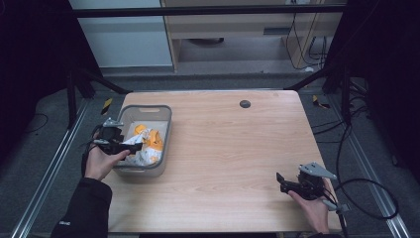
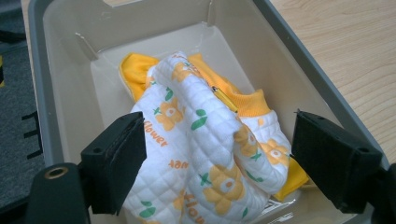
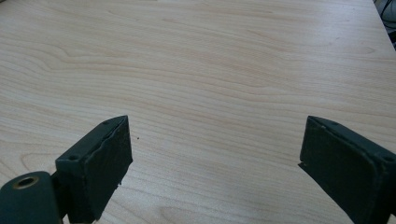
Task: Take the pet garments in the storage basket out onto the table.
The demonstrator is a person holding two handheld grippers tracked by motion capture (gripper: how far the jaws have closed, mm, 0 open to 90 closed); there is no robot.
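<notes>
Where the bin (image 2: 280, 37) wall rises, the quilted garment's (image 2: 205, 140) underside hides.

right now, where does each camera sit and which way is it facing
High view: fixed above the person's side, looking forward and down on the table; forearms, left gripper and right gripper show.
Left gripper view: rides the left gripper, looking between its open jaws at the quilted garment in the grey bin.
Right gripper view: rides the right gripper, facing bare tabletop.
High and left gripper views share bin and garment.
</notes>
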